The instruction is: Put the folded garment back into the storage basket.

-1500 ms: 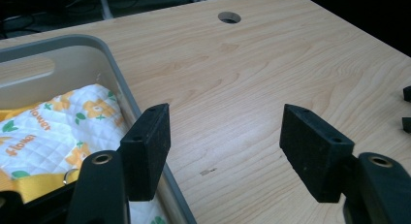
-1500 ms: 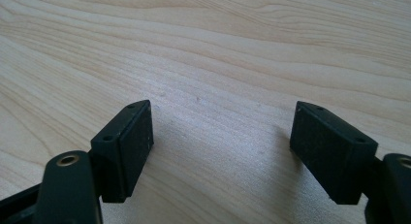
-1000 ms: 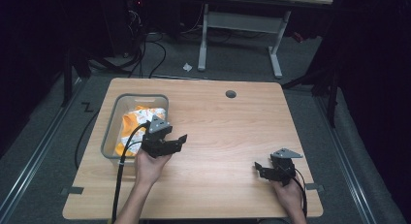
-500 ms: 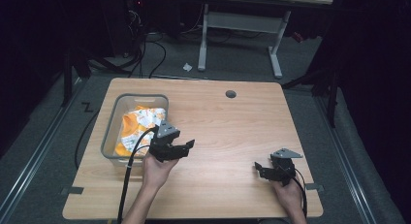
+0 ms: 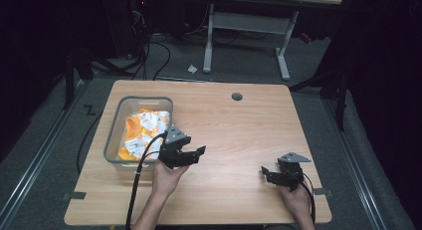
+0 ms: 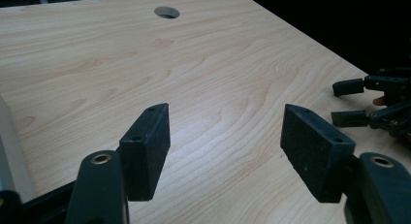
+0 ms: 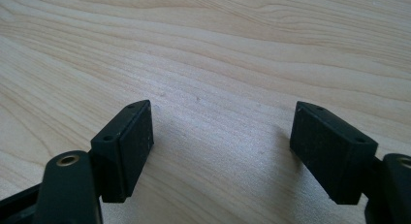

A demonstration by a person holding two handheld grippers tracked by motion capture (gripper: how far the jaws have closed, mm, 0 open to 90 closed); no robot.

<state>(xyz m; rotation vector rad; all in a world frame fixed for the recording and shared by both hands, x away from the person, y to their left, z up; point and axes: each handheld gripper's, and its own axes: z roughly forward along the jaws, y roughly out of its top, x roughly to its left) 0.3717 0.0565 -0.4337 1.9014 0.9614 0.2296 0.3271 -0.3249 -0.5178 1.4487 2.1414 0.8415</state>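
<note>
High view: we list one wooden bench (image 5: 239, 135) with a round hole (image 5: 237, 96) near its far edge, one grey bin (image 5: 113, 138) toward its left side, and two sets of black tongs held by a person whose forearms come in from the near edge.

Left tongs (image 5: 191, 154): we find them held above the bench, just to the right of the bin's near right corner, their tips pointing right toward the other pair. A black cable (image 5: 137, 185) trails from them back along the forearm. In the left gripper view the left tongs (image 6: 225, 151) stand released, with bare wood between the two pads and nothing gripped. Ahead and to the right in that view we note the other pair (image 6: 368, 103), well apart from them.

Right tongs (image 5: 268, 172): we find them low over the bench near its near right corner, tips pointing left, with a grey three-cornered plate (image 5: 293, 157) on top. In the right gripper view the right tongs (image 7: 220, 136) are likewise released; we see plain wood grain between the pads and nothing held.

Contents of the bin: a heap of crumpled packets (image 5: 144, 133), orange and white with small print. The heap lies behind and to the left of the left tongs, apart from them, and well away from the right pair. We cannot tell how many packets there are.
</note>
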